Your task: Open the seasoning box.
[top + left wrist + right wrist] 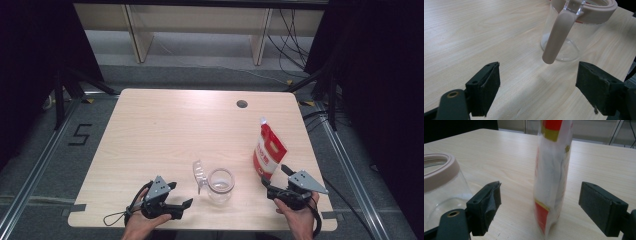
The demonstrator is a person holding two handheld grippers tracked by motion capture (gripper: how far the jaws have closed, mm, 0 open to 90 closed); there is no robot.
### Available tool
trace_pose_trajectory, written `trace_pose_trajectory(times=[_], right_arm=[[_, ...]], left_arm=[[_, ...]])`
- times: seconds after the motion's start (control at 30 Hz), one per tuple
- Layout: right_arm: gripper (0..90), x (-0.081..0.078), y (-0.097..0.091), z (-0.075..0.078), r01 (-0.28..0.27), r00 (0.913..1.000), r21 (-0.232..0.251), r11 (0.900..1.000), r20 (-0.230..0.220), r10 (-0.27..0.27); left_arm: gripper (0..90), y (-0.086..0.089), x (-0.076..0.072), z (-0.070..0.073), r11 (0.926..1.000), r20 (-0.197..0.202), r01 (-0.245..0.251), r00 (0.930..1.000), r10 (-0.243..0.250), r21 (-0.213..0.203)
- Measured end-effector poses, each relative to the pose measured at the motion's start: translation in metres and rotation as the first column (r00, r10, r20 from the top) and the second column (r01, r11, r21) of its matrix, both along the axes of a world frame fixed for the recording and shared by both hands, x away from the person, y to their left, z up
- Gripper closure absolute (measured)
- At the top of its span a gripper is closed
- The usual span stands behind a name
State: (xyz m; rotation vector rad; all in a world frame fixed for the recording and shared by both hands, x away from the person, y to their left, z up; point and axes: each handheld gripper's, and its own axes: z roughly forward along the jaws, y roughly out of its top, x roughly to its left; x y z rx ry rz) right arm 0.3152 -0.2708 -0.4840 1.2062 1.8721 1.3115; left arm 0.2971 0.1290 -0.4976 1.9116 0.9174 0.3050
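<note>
Upright pouch (pixel 552 177) found between gaping right tongs (pixel 541 205), long axis vertical, untouched. Left tongs (pixel 537 85) spread, empty, jar (pixel 571 30) ahead.

table (pixel 165 125): pale wood-grain laminate, smooth, with a soft sheen under the light. jar (pixel 221 186): clear glass or clear plastic, which of the two cannot be told, glossy, with a matt beige rubbery rim band and strap. pouch (pixel 268 151): thin plastic film, glossy, lightly crinkled, printed red, white and yellow. left tool (pixel 537 87) and right tool (pixel 540 205): matt black plastic jaws faced with rough, worn black foam pads; a brass-coloured metal eyelet on each body.
</note>
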Motion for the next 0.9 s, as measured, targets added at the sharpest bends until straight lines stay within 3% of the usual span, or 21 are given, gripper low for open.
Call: trace_pose_trajectory(times=[0.17, 0.27, 0.4, 0.43, 0.47, 0.53, 0.7, 0.73, 0.8, 0.87, 0.9], right_arm=[[18.4, 0.008, 0.0, -0.005, 0.002, 0.9998, -0.004, 1.0, 0.021, -0.002], [18.8, 0.012, 0.001, -0.007, -0.002, 0.9995, -0.037, 0.9993, 0.031, 0.003], [19.3, 0.015, 0.004, -0.009, -0.009, 0.9998, -0.016, 0.9998, 0.016, 0.01], [19.4, 0.012, 0.006, -0.009, 0.01, 0.9998, 0.005, 0.9999, -0.015, -0.01], [18.5, 0.016, 0.003, -0.01, -0.019, 0.9998, -0.019, 0.9997, 0.011, 0.019], [17.0, 0.018, 0.005, -0.011, -0.007, 0.9996, -0.015, 0.9999, 0.027, 0.007], [16.7, 0.022, 0.007, -0.013, 0.004, 0.9998, -0.05, 0.9987, 0.018, -0.004], [17.0, 0.025, 0.007, -0.015, 0.003, 0.9989, -0.057, 0.9984, 0.048, -0.001], [17.1, 0.027, 0.008, -0.016, 0.011, 0.9993, -0.047, 0.9988, 0.037, -0.009], [17.4, 0.029, 0.008, -0.016, 0.025, 0.999, -0.073, 0.997, 0.039, -0.022], [17.5, 0.03, 0.008, -0.017, 0.028, 0.999, -0.061, 0.9978, 0.036, -0.026]], left_arm=[[18.8, 0.001, 0.001, 0.001, 0.9998, 0.002, 0.018, 0.9998, -0.018, 0.01], [18.8, 0.0, 0.001, 0.001, 0.9999, 0.006, 0.013, 0.9999, -0.013, 0.007], [18.9, 0.001, 0.001, 0.001, 0.9998, 0.011, 0.019, 0.9997, -0.02, 0.01], [18.9, 0.001, 0.0, 0.001, 0.9999, 0.012, 0.013, 0.9998, -0.013, 0.004], [18.9, 0.001, 0.0, 0.001, 0.9999, 0.012, 0.014, 0.9998, -0.014, 0.005], [18.9, 0.001, 0.0, 0.001, 0.9999, 0.007, 0.014, 0.9999, -0.014, 0.01], [19.4, -0.001, 0.0, 0.001, 0.9996, 0.012, 0.027, 0.9996, -0.027, 0.007], [19.6, -0.001, 0.0, 0.001, 0.9997, 0.014, 0.024, 0.9996, -0.024, 0.01], [19.6, -0.001, 0.0, 0.0, 0.9998, 0.018, 0.017, 0.9997, -0.017, 0.007], [19.7, 0.0, 0.0, 0.001, 0.9997, 0.01, 0.022, 0.9997, -0.022, 0.01], [19.7, 0.0, 0.0, 0.001, 0.9997, 0.011, 0.024, 0.9996, -0.024, 0.01]])
